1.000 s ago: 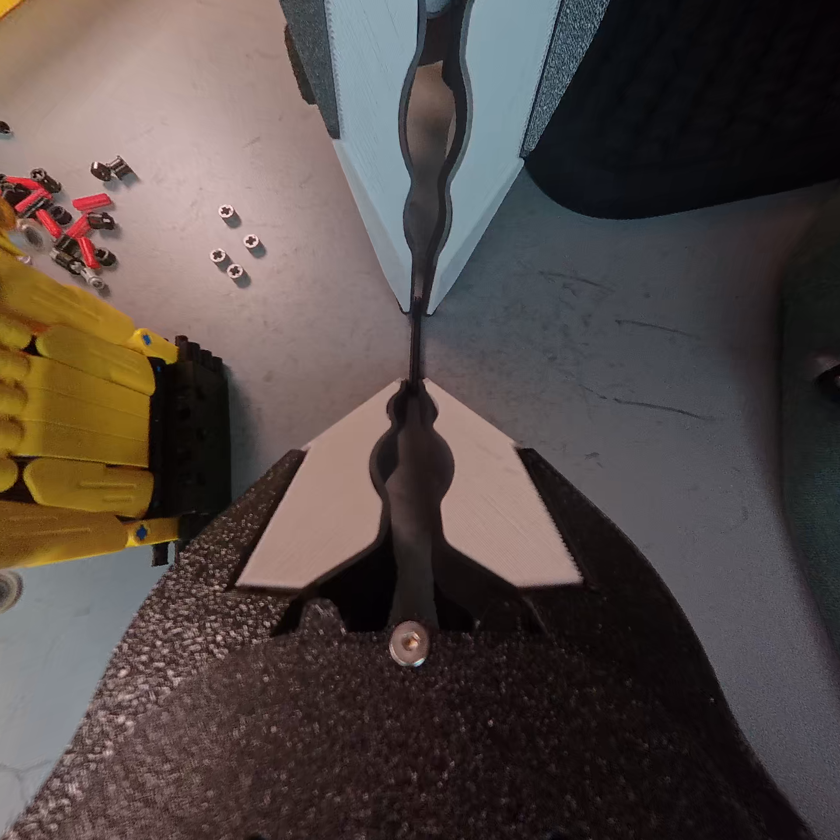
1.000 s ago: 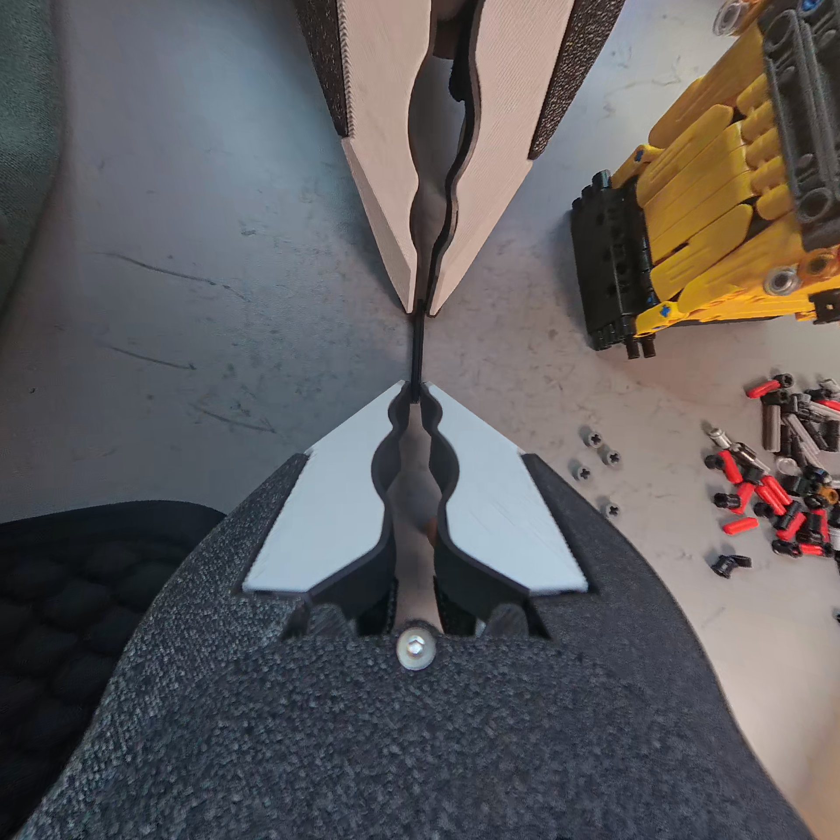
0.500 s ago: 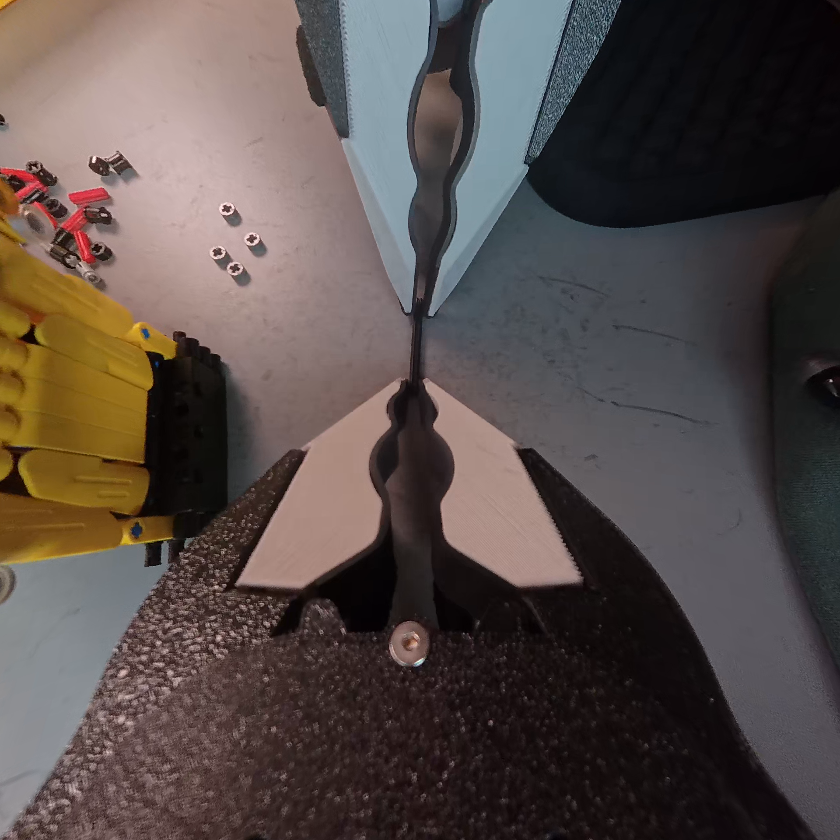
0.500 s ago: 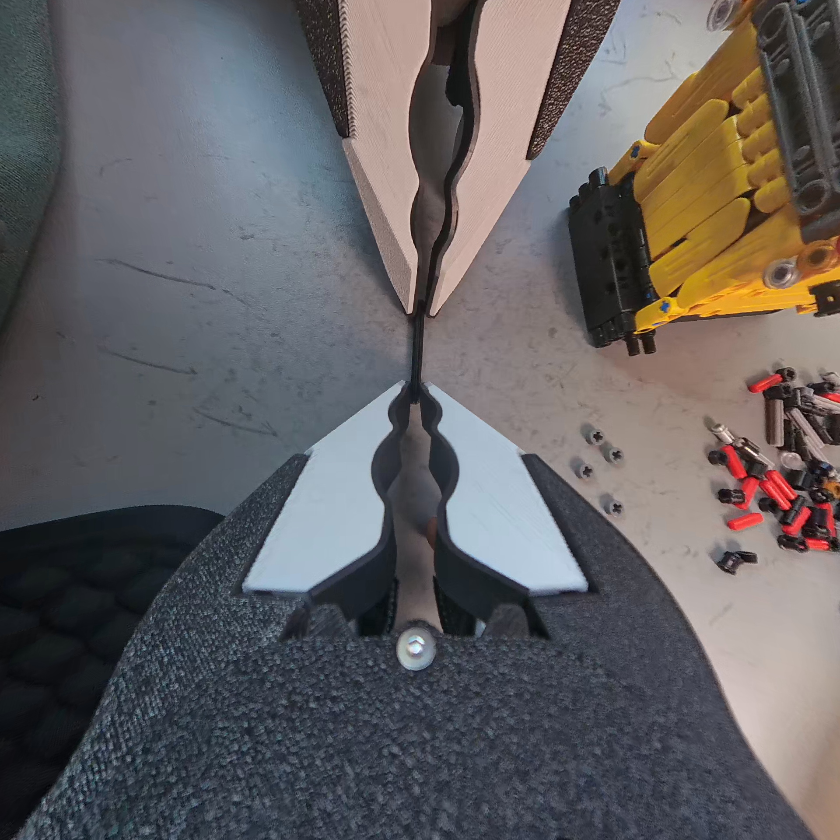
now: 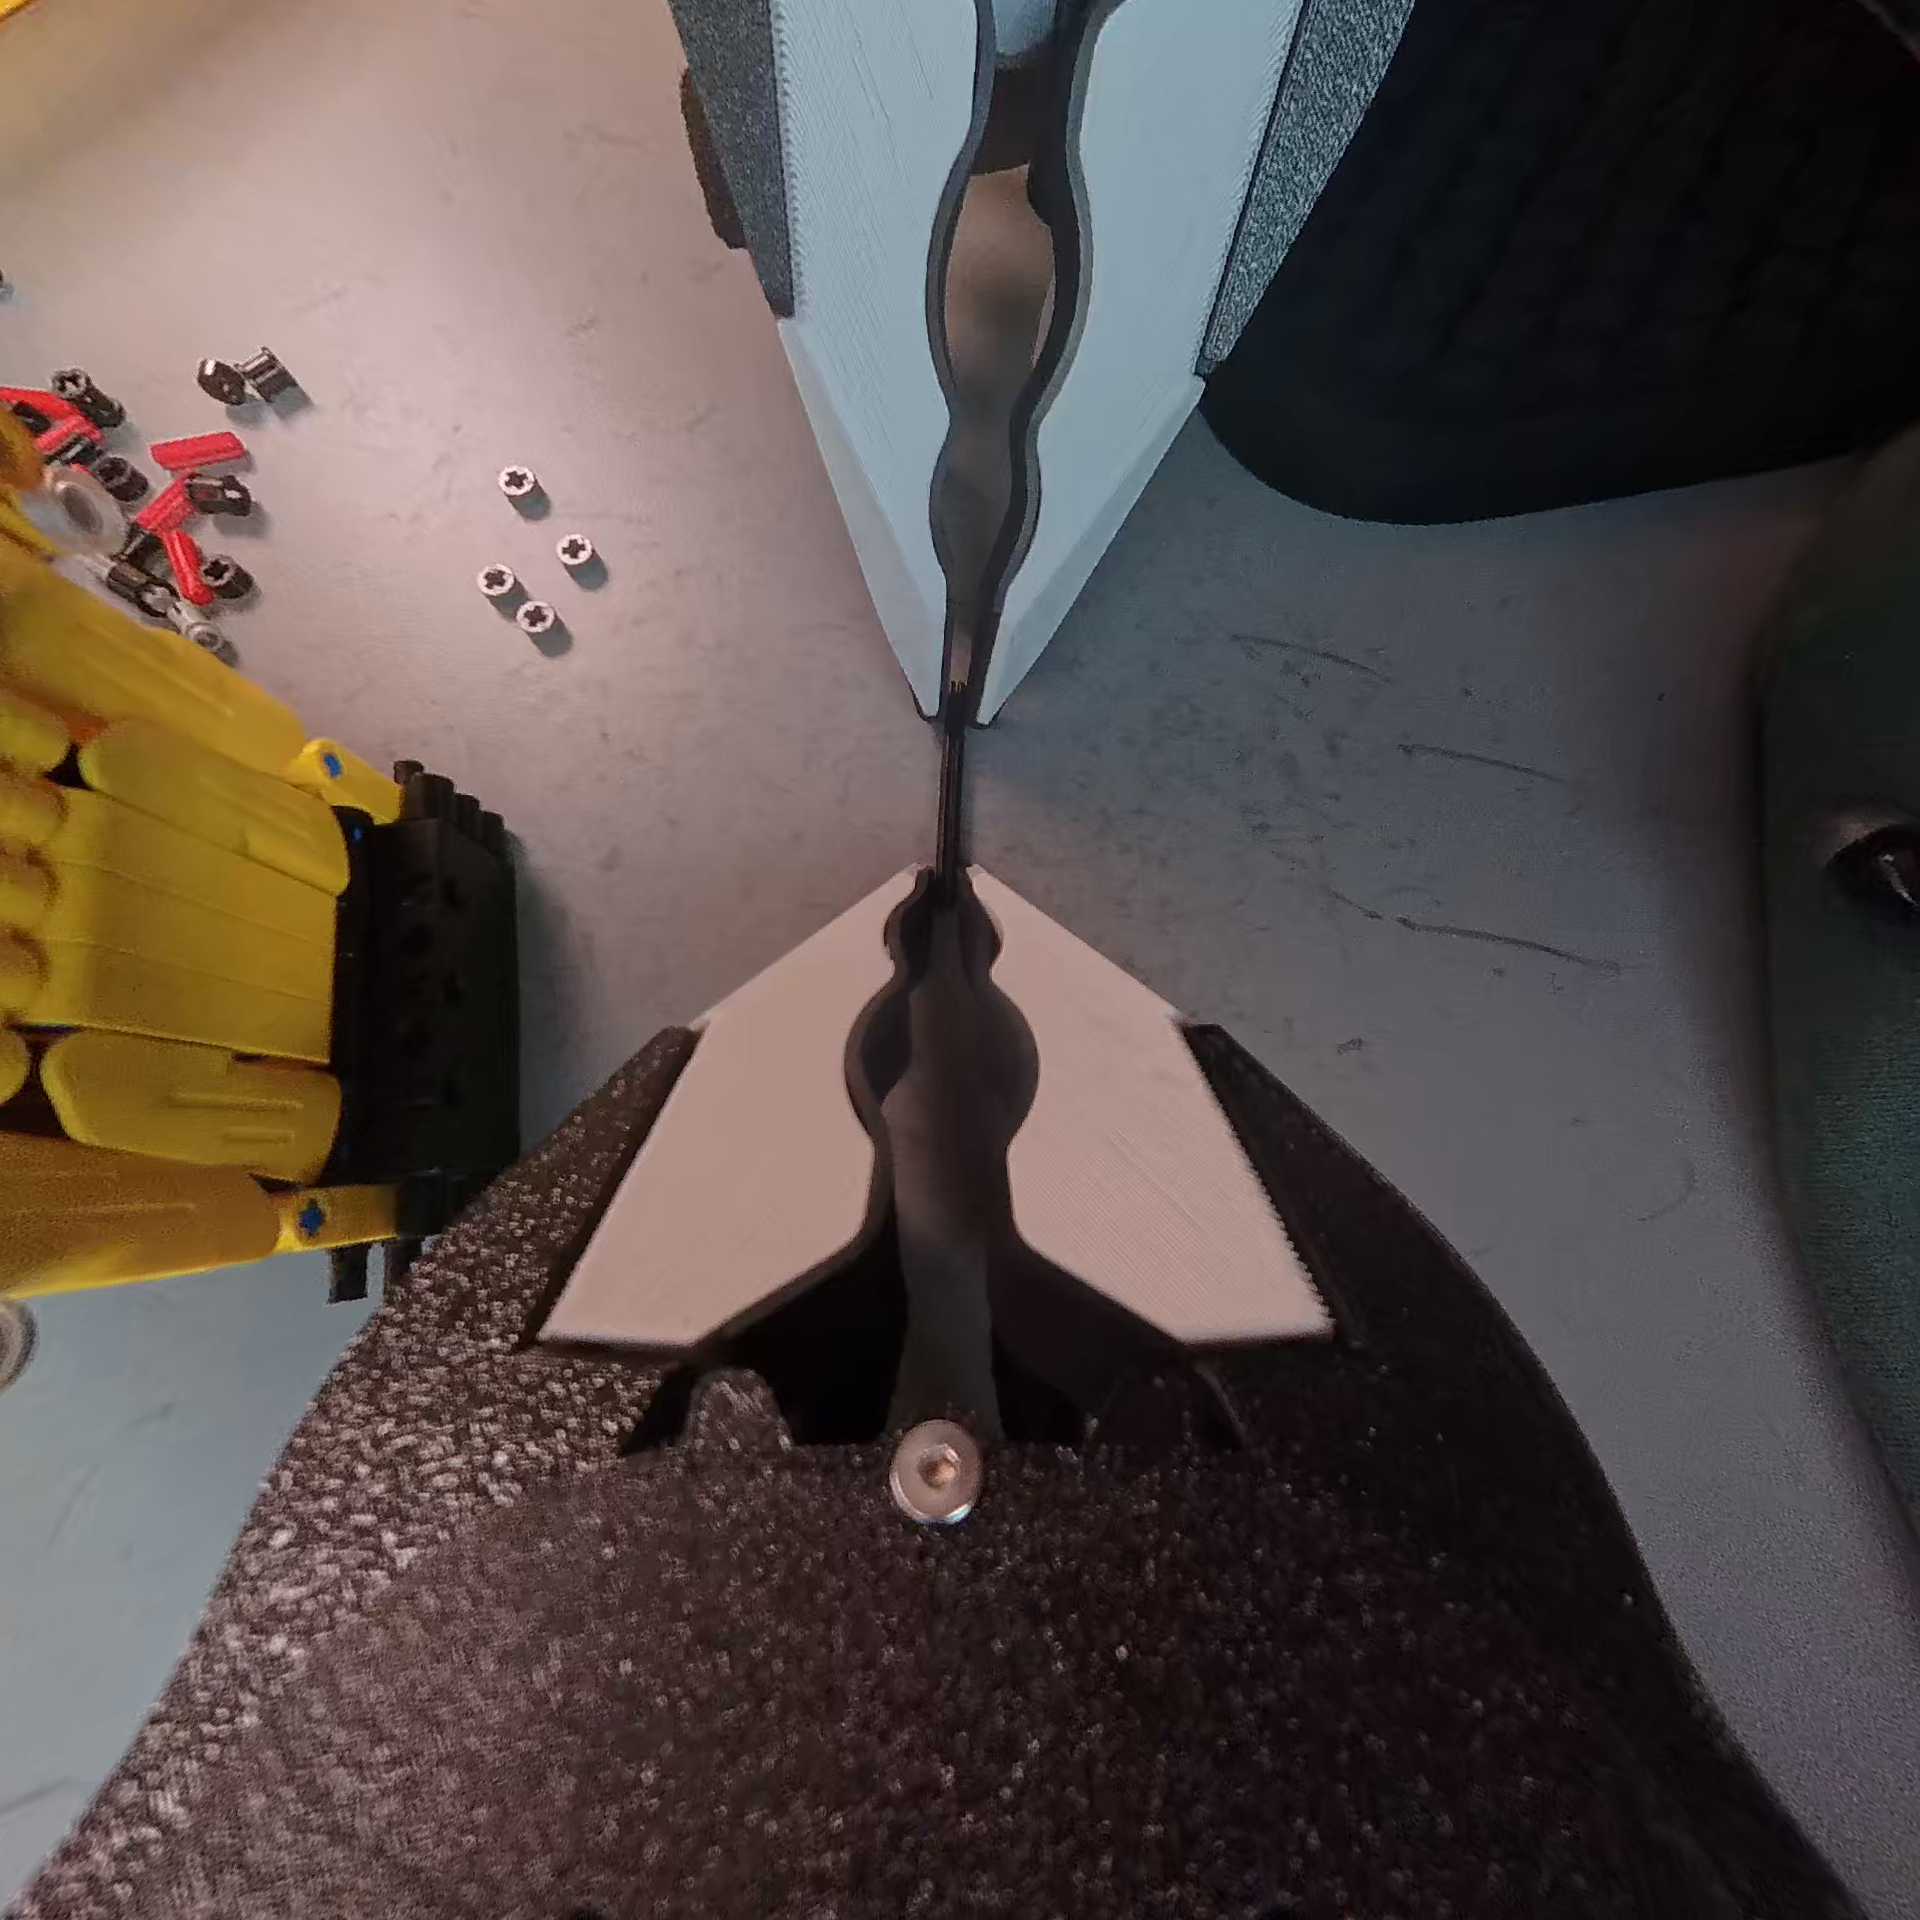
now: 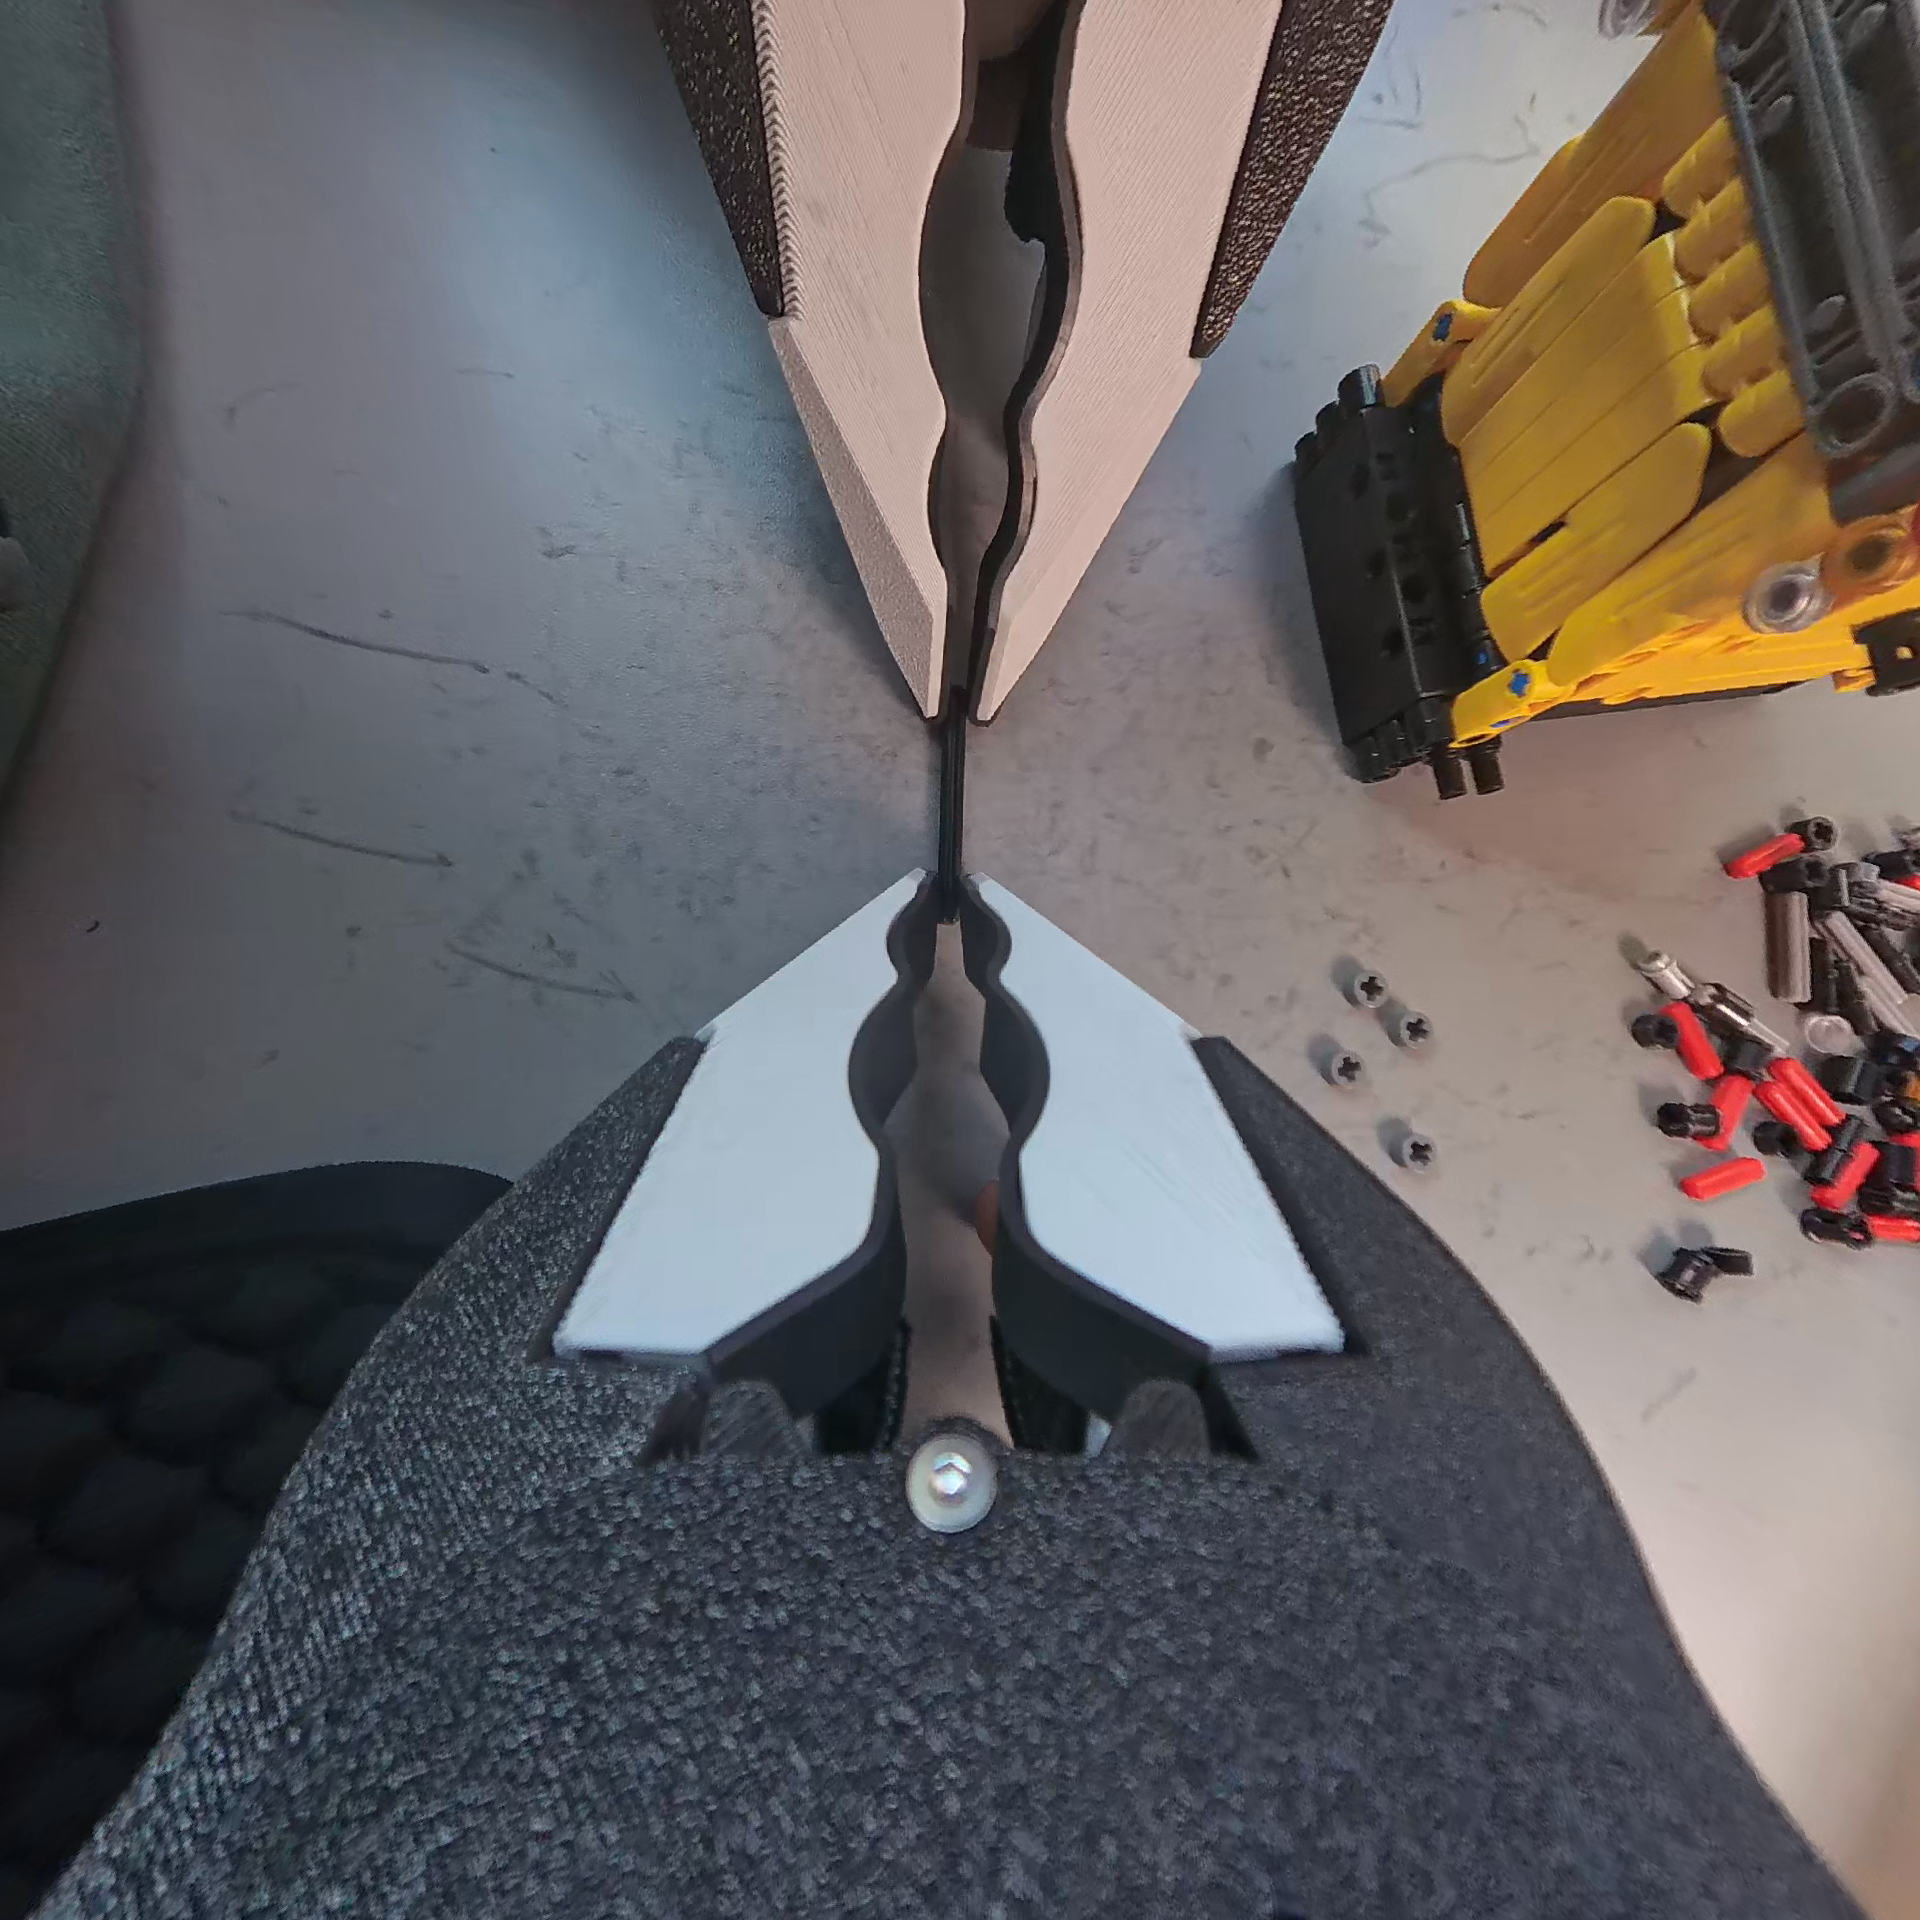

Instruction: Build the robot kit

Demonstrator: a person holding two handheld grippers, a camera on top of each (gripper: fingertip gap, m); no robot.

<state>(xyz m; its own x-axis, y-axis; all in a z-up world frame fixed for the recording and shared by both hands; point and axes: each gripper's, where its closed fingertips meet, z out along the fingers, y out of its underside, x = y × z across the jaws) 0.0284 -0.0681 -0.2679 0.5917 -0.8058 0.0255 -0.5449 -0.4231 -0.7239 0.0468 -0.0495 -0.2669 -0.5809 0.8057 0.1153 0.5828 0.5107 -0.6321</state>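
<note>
My two grippers face each other tip to tip above a grey table, and each is shut on one end of a thin black rod (image 5: 953, 800). In the left wrist view my left gripper (image 5: 951, 881) comes from below and the right gripper (image 5: 961, 715) from above. In the right wrist view my right gripper (image 6: 948, 896) is below, the left gripper (image 6: 956, 713) above, and the rod (image 6: 951, 800) spans the short gap between them. A yellow and black brick-built model (image 5: 187, 987) (image 6: 1558, 499) stands on the table beside the grippers.
A pile of small red, black and grey pins (image 5: 135, 499) (image 6: 1808, 1091) lies by the model. Several small grey bushes (image 5: 530, 561) (image 6: 1371, 1039) lie nearer the grippers. A black padded cushion (image 5: 1610, 260) (image 6: 156, 1455) and a dark green object (image 5: 1860, 987) (image 6: 52, 312) border the table (image 5: 1351, 779). Both grippers' tips are close together, under 4 cm apart.
Both grippers stay shut on the rod, tip to tip. The pair has drifted only slightly over the table; nothing was let go or taken.
</note>
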